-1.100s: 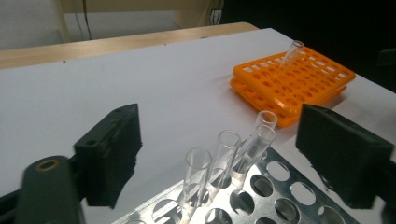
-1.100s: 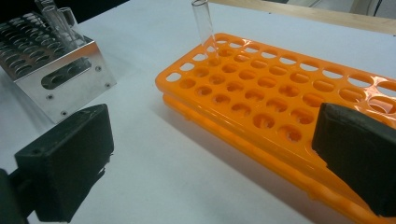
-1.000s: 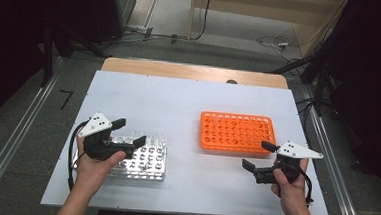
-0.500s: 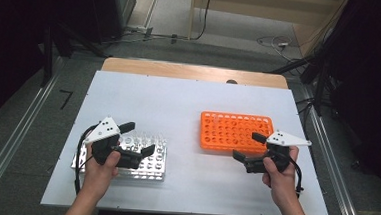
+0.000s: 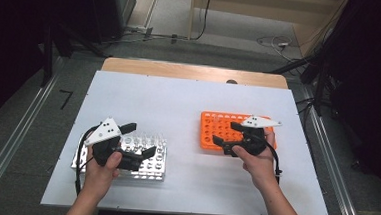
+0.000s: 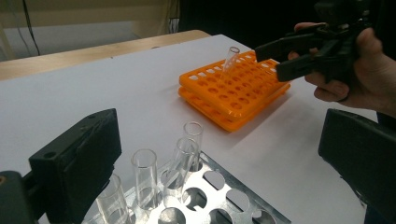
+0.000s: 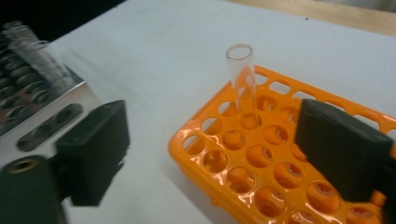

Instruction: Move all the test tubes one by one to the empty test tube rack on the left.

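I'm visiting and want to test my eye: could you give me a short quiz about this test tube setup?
1. True or false: a glass test tube stands in the orange rack.
2. The metal rack lies under which gripper: A left, B right?
3. Fill in: both grippers' fingers are ____.

Key: 1 true; 2 A; 3 open, holding nothing.

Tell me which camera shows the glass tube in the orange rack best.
The right gripper view: the tube stands close and sharp in a hole of the orange rack. The left gripper view shows it small and leaning, farther off. In the high view it is too small to tell.
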{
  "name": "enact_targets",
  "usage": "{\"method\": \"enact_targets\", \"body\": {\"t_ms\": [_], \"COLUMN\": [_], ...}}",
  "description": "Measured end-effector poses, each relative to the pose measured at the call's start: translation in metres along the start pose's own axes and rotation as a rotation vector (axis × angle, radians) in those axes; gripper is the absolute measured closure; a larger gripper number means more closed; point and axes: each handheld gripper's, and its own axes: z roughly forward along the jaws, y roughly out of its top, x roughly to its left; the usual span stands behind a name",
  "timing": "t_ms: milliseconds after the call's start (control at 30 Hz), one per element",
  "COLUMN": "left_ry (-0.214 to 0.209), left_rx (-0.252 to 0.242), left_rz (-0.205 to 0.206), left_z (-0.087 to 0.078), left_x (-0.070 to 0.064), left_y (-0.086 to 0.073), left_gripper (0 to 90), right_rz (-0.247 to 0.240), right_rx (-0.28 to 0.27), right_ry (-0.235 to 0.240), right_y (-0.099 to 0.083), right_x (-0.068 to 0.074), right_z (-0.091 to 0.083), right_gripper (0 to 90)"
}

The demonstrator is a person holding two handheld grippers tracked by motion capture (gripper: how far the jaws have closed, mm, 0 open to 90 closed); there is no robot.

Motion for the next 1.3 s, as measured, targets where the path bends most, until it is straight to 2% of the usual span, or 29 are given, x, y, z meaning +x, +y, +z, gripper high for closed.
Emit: {"method": "enact_targets", "body": {"t_ms": [33, 100, 167, 267, 400, 667, 800, 1000, 1200, 1300], "left_ry": [-0.003, -0.005, -0.006, -0.006, -0.005, -0.004, -0.003, -0.005, -0.008, -0.009], "left_rx": [0.002, 0.002, 0.002, 0.003, 0.003, 0.007, 0.011, 0.017, 0.016, 0.016], "left_rz": [0.001, 0.003, 0.001, 0.001, 0.0, 0.0, -0.001, 0.007, 0.008, 0.009], "left_z": [0.0, 0.0, 0.0, 0.0, 0.0, 0.0, 0.001, 0.002, 0.003, 0.003], "left_x": [0.0, -0.001, -0.001, 0.0, 0.001, 0.001, 0.001, 0.001, -0.001, -0.001], "left_y": [0.0, 0.0, 0.0, 0.0, 0.0, -0.001, -0.001, -0.001, -0.001, -0.001], "left_gripper": [0.0, 0.0, 0.0, 0.0, 0.0, 0.0, 0.0, 0.0, 0.0, 0.0], "right_rz": [0.007, 0.018, 0.031, 0.02, 0.027, 0.002, 0.009, -0.007, -0.01, -0.008], "right_rx": [0.009, 0.01, 0.014, 0.04, 0.064, 0.084, 0.083, 0.066, 0.049, 0.021], "right_ry": [-0.015, -0.071, -0.068, -0.08, -0.099, -0.153, -0.188, -0.213, -0.205, -0.19], "right_y": [0.001, 0.003, 0.004, 0.005, 0.005, 0.005, 0.003, 0.001, 0.001, 0.002], "right_x": [-0.001, -0.002, -0.005, -0.006, -0.009, -0.008, -0.008, -0.005, -0.004, -0.006], "right_z": [0.004, 0.01, 0.016, 0.026, 0.036, 0.05, 0.055, 0.057, 0.055, 0.05], "right_gripper": [17.0, 30.8, 39.1, 49.3, 56.6, 62.9, 66.6, 73.2, 73.6, 73.6]}}
